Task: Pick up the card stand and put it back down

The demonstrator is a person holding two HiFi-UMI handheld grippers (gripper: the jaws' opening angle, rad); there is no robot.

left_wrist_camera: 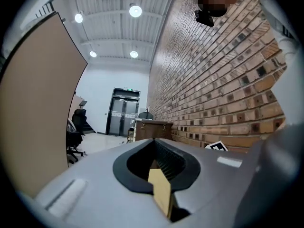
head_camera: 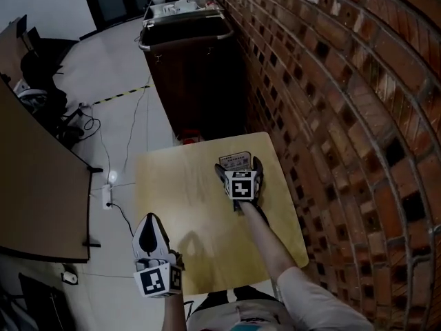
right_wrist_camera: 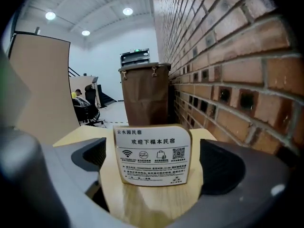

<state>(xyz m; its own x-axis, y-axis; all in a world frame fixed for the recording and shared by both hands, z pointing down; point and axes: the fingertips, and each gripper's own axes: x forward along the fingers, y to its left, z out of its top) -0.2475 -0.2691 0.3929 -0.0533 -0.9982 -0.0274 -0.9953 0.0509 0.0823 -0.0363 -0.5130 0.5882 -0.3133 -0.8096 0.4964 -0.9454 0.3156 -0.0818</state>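
The card stand [head_camera: 235,161], a small wooden-backed sign with printed icons and a QR code, stands upright on the light wooden table [head_camera: 179,205] near its far edge. My right gripper [head_camera: 239,169] is open around it, one jaw at each side, and the pads are clear of it. In the right gripper view the card stand [right_wrist_camera: 152,156] faces the camera, with gaps between it and both dark fingers [right_wrist_camera: 221,172]. My left gripper [head_camera: 150,234] hangs over the table's near left corner, shut and holding nothing. In its own view the left gripper [left_wrist_camera: 154,148] shows only a sliver of table.
A brick wall [head_camera: 331,116] runs along the table's right side. A tall dark brown bin [head_camera: 189,67] stands beyond the table. On the floor to the left lie a power strip and cables [head_camera: 107,195], beside a large desk panel [head_camera: 34,198] and an office chair [head_camera: 41,67].
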